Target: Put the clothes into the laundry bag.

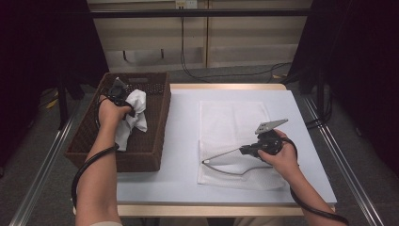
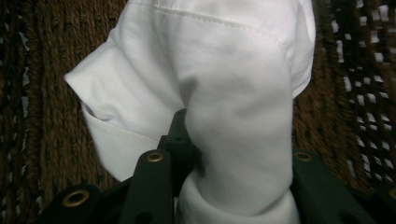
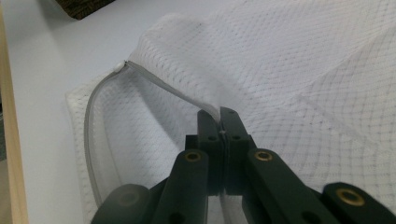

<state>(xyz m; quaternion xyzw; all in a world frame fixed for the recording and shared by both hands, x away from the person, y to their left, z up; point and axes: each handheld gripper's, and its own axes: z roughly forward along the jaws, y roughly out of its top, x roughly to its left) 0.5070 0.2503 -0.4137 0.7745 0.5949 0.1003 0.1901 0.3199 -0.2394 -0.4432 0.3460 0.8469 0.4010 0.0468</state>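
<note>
High view: the person's left forearm reaches up the left side of the frame and over the rim of a brown woven basket (image 1: 155, 127) that sits against the left edge of the pale counter (image 1: 183, 141). The wrist bends down into the basket, and the left tool (image 1: 123, 104) hangs there with a crumpled white cloth (image 1: 134, 115) in its grip; the cloth trails down toward the basket's near wall. In the left gripper view the same white cloth (image 2: 224, 102) bulges up between the black jaws, with the weave of the basket (image 2: 42, 116) behind it. The left jaw lies against a fold, and the cloth fills the gap across to the other jaw, so the tool appears to be clamped on the fabric, though the contact on the right is partly hidden.

The right forearm comes in from the lower right, hand wrapped round the body of the right tool (image 1: 244, 150), which points left and roughly level over a white mesh bag (image 1: 230, 127) lying flat on the counter. In the right gripper view the right tool (image 3: 222, 122) has its jaws pressed together on the zipper edge (image 3: 163, 86) of the mesh bag (image 3: 299, 60), lifting that edge so the mouth gapes.
</note>
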